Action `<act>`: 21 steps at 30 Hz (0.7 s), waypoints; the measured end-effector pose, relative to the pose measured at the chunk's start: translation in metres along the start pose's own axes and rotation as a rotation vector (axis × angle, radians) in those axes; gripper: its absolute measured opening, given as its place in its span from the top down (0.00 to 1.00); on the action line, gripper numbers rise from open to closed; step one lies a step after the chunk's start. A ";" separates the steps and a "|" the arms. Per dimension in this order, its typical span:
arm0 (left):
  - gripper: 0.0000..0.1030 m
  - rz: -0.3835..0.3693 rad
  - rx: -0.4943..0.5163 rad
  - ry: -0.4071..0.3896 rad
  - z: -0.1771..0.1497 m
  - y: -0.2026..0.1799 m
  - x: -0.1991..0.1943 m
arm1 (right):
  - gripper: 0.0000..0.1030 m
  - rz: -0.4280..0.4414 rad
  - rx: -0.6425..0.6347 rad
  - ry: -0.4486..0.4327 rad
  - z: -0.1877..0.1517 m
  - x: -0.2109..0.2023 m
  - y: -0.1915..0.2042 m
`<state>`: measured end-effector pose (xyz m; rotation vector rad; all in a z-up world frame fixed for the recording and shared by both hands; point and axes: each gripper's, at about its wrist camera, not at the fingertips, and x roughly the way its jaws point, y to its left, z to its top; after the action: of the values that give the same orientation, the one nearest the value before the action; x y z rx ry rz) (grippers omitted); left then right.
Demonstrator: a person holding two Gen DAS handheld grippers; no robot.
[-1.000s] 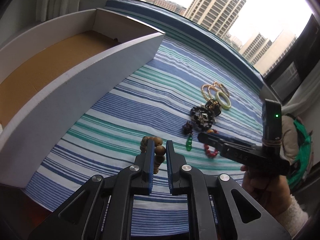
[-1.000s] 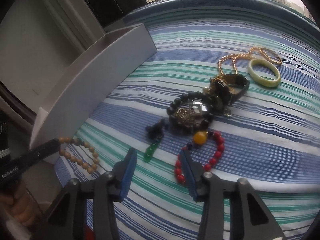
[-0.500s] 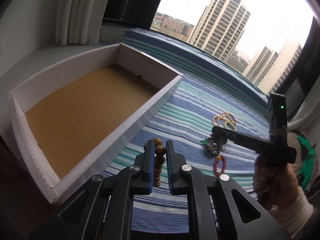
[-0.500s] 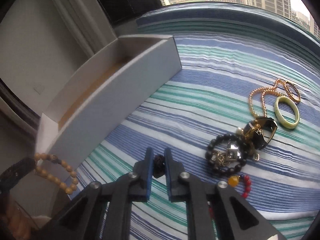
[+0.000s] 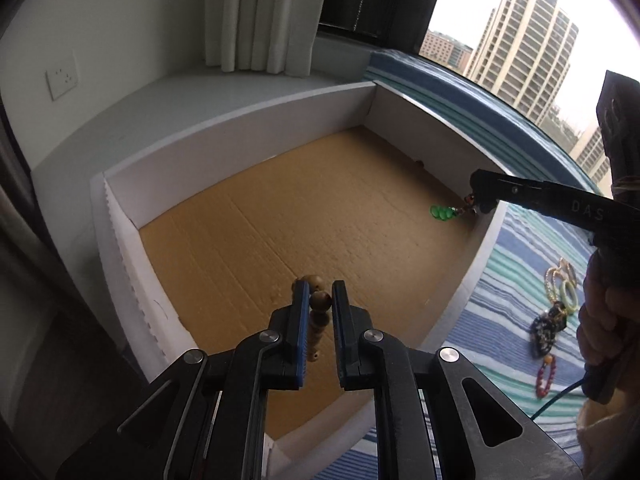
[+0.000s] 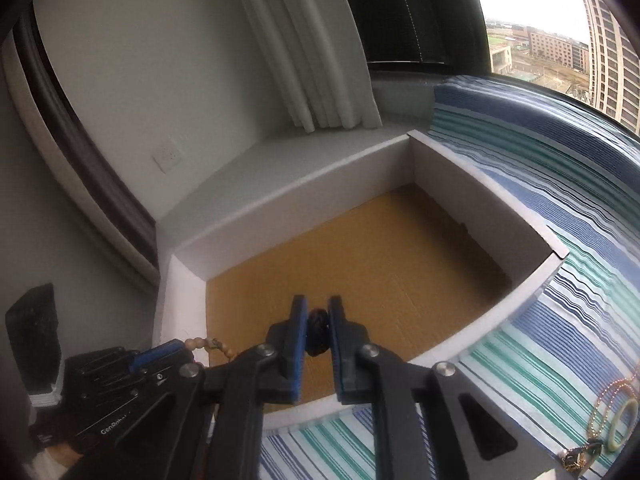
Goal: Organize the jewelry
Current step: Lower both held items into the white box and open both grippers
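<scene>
Left wrist view: both grippers have carried jewelry over the box. Left gripper pinches wooden beads; right gripper, just closed, grips a green charm. Dropping comes next, I think.

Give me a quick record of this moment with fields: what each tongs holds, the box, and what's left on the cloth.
left tongs: shut on wooden bead bracelet, above the box floor
right tongs: shut on dark beaded piece with green pendant dangling
box: white walls, brown cardboard floor, nothing lying in it
striped cloth: gold chain, pale green bangle, black bead bracelet, red bead bracelet
</scene>
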<state>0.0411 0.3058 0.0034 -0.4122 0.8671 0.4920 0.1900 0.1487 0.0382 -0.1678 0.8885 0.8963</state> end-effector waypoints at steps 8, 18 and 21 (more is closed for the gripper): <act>0.05 0.237 0.108 -0.101 -0.005 -0.005 -0.001 | 0.52 -0.184 -0.138 0.131 -0.031 0.078 -0.002; 0.07 0.431 0.281 -0.062 -0.012 -0.015 0.025 | 0.51 -0.259 -0.252 0.103 -0.037 0.087 0.006; 0.04 0.423 0.260 -0.058 -0.014 -0.013 0.023 | 0.51 -0.276 -0.272 0.086 -0.046 0.083 0.011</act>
<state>0.0526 0.2934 -0.0216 0.0290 0.9509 0.7649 0.1793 0.1839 -0.0498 -0.5550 0.7961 0.7518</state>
